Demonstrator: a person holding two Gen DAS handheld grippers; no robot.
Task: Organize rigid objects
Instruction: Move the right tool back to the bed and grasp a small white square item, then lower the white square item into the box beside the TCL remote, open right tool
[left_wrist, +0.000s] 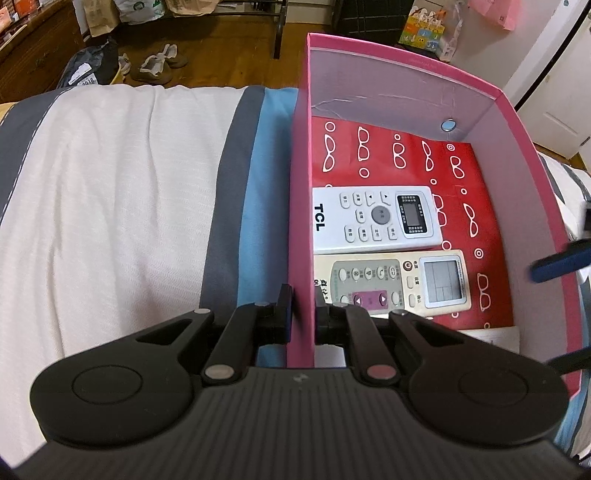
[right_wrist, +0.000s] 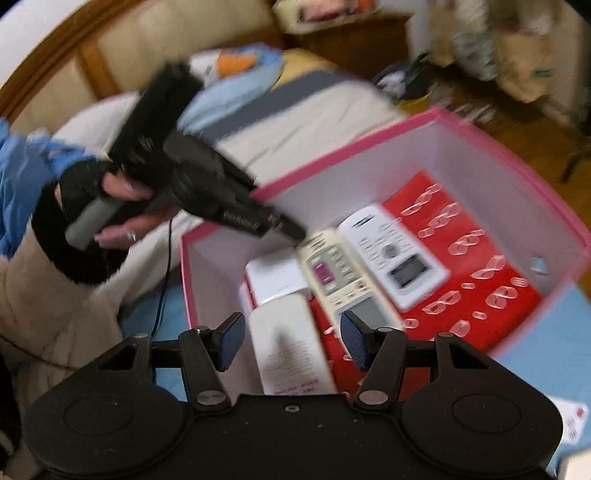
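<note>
Left gripper (left_wrist: 303, 317) clamped on the pink box (left_wrist: 301, 206) wall, probably steadying it. Right gripper (right_wrist: 291, 341) open around a white carton (right_wrist: 291, 354), untouched, TCL remote (left_wrist: 376, 218) just beyond.

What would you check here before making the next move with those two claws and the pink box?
1. Left claw pinches the pink box wall, steadying it: ok.
2. Right claw pads stand apart: ok.
3. White bottle sits between those pads; touching them or not: cannot tell, blurred.
4. White TCL remote and cream remote lie flat, side by side in the box: ok.
5. Free space on the red bag lining the bottom: ok.
</note>
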